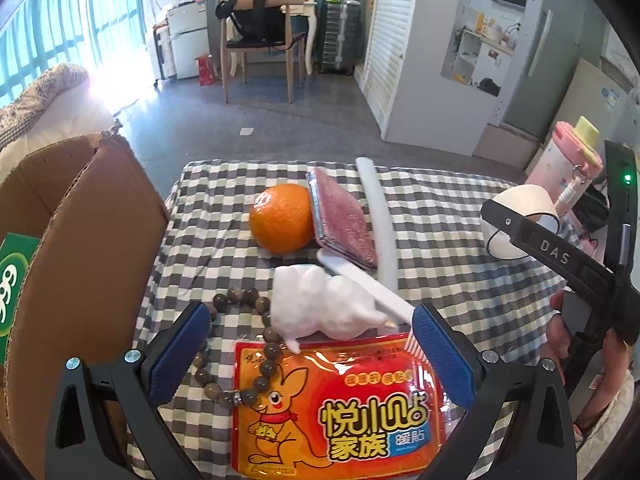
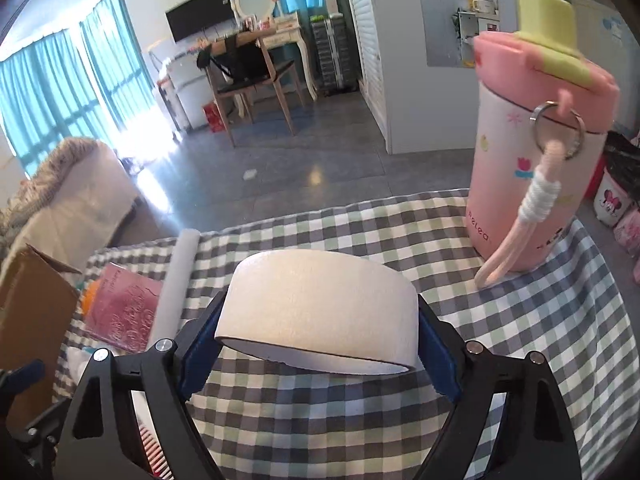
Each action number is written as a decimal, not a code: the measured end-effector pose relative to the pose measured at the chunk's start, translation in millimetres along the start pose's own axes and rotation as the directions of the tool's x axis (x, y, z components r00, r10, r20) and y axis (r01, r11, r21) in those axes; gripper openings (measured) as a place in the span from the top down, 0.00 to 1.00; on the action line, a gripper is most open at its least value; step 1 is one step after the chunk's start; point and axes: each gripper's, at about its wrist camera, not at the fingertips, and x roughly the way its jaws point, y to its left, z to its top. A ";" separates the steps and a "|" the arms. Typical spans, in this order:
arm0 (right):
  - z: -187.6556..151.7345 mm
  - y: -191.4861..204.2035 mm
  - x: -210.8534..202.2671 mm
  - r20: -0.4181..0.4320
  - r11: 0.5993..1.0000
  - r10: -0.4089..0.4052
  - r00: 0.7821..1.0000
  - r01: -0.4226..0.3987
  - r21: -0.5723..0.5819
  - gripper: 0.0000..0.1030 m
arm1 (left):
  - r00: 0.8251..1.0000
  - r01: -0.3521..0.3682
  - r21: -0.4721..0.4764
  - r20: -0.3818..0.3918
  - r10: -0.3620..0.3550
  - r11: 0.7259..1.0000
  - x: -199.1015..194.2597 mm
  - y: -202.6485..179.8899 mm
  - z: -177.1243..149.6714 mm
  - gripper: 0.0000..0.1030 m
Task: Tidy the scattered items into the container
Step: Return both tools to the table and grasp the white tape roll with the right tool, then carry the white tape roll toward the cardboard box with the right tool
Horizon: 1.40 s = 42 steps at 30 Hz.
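Checked grey-and-white cloth (image 1: 440,220) covers the table and fills the lower half of both views. A brown cardboard box (image 1: 80,240) stands at the left edge of the left view, flaps up, with a green pack (image 1: 14,280) against its near wall; in the right view the box sits at the far left.

At the upper right of the right view a pink bottle (image 2: 532,160) with a yellow cap stands upright on the cloth, a cord hanging from its ring.

My right tongs (image 2: 318,340) are clenched on a white tape roll (image 2: 320,304), one blue pad on each side of it, low in the centre of that view. In the left view the same roll shows at the right edge, held above the cloth.

My left tongs (image 1: 312,364) are released, jaws wide, at the bottom of the left view. Between them lies an orange-red warmer pack (image 1: 340,412) printed with a kangaroo. A string of dark beads (image 1: 256,356) curls over the pack's upper left corner. Just beyond the pack sits a white fluffy toy (image 1: 320,300), with a white comb (image 1: 360,284) lying across it.

Further up, mid-frame, an orange (image 1: 282,218) touches a pink book (image 1: 344,220), and a white foam tube (image 1: 380,224) lies just beside the book on the right. None of these is in the box.
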 end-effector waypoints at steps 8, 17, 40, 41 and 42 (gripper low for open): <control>-11.2 -6.3 -7.0 -0.006 0.999 0.047 0.999 -0.046 0.021 0.17 | 0.998 -0.009 0.003 -0.059 0.009 1.000 28.1 -0.8 -0.6 0.07; -5.1 0.0 -1.1 -0.002 0.999 0.041 0.999 -0.041 -0.015 0.17 | 0.999 -0.001 0.073 -0.054 0.005 0.997 18.8 -9.6 -1.9 0.35; -19.6 157.1 -126.3 0.128 0.924 0.219 0.967 -0.163 -0.347 0.17 | 0.962 -0.067 0.037 0.269 0.055 0.997 -123.0 61.2 3.8 0.42; -21.8 163.6 -126.4 0.125 0.922 0.218 0.968 -0.163 -0.352 0.17 | 0.964 -0.057 0.037 0.262 0.046 0.998 -122.4 65.2 1.1 0.29; -24.1 168.3 -126.6 0.124 0.922 0.213 0.969 -0.158 -0.354 0.17 | 0.967 -0.052 0.038 0.251 0.041 0.998 -121.2 68.7 -2.6 0.22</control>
